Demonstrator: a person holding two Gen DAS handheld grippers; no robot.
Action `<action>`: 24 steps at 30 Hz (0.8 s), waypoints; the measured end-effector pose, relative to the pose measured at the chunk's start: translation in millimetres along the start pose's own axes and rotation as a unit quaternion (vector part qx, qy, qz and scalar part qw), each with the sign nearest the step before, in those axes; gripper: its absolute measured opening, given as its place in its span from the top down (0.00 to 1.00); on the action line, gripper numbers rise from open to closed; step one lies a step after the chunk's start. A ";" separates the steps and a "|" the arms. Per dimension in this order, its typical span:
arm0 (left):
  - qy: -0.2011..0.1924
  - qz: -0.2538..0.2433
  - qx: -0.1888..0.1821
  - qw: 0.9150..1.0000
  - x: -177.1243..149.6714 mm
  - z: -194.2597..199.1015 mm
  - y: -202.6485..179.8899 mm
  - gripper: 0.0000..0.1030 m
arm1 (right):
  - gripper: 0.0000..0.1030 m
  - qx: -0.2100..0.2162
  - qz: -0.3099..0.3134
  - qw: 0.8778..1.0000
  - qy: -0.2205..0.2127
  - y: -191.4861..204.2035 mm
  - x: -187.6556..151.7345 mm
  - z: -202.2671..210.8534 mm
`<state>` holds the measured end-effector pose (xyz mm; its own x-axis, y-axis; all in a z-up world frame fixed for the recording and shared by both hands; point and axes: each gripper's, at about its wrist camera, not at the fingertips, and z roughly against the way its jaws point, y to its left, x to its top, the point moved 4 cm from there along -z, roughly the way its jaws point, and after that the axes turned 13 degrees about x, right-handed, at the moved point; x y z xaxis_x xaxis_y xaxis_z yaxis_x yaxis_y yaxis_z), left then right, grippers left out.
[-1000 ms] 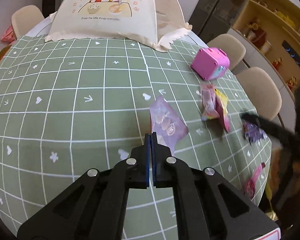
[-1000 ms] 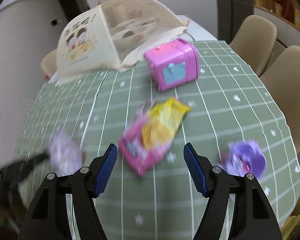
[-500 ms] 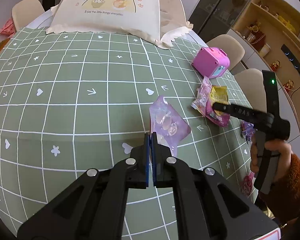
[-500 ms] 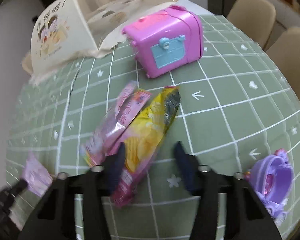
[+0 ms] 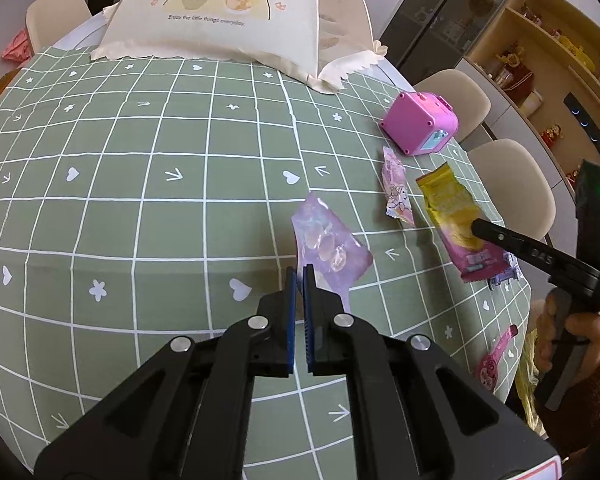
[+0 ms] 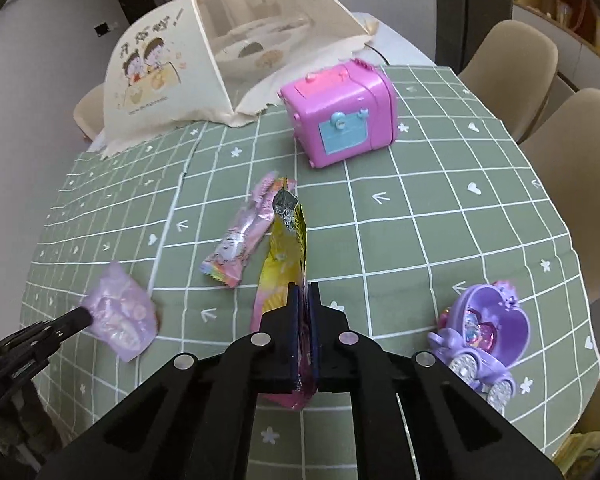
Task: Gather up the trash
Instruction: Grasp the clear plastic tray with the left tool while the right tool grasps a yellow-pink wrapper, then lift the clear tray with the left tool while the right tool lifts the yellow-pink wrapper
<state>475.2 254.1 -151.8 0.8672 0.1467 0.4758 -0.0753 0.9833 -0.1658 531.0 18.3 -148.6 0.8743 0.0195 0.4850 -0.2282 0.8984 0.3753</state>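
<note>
My left gripper [image 5: 299, 280] is shut, its tips pinching the near edge of a pale purple candy wrapper [image 5: 328, 240]. In the right wrist view the same wrapper [image 6: 120, 312] hangs off the left gripper [image 6: 76, 316], slightly above the cloth. My right gripper [image 6: 303, 312] is shut on a yellow and pink snack bag [image 6: 284, 248], which stands on edge between the pads. In the left wrist view the right gripper [image 5: 478, 229] sits on that bag [image 5: 452, 212]. A pink striped wrapper [image 6: 240, 240] lies loose just left of the bag.
A green checked tablecloth [image 5: 140, 208] covers the table. A cream mesh food cover [image 5: 228, 12] stands at the back. A pink toy box [image 6: 340, 116], a purple carriage toy [image 6: 484, 328] and a small pink toy [image 5: 496, 352] sit on the right. Beige chairs [image 6: 512, 68] ring the table.
The right gripper moved in over the snack bag and shut on it; the bag now stands apart from the pink wrapper. The left gripper stayed put, still shut.
</note>
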 end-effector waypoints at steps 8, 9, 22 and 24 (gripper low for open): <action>0.005 0.015 -0.017 1.000 3.4 -3.9 -2.7 0.91 | 0.94 0.018 0.013 1.000 -0.016 8.3 -0.3 20.6; 0.007 0.020 -0.020 1.000 3.8 -6.0 -2.8 0.84 | 0.94 0.018 0.014 1.000 -0.019 8.2 -1.0 23.7; 0.050 0.055 -0.002 0.997 -5.1 -38.6 -16.8 0.70 | 0.94 0.007 0.005 1.000 -0.026 -10.3 -27.7 53.7; 0.050 0.050 0.006 0.997 -6.9 -39.8 -23.0 0.91 | 0.94 0.007 0.003 1.000 -0.028 -12.2 -32.8 60.5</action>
<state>490.5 226.2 -185.7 0.9002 0.2331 0.3679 -0.1690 0.9655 -0.1981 479.2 -19.9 -121.3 0.8475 0.0002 0.5308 -0.2404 0.8917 0.3835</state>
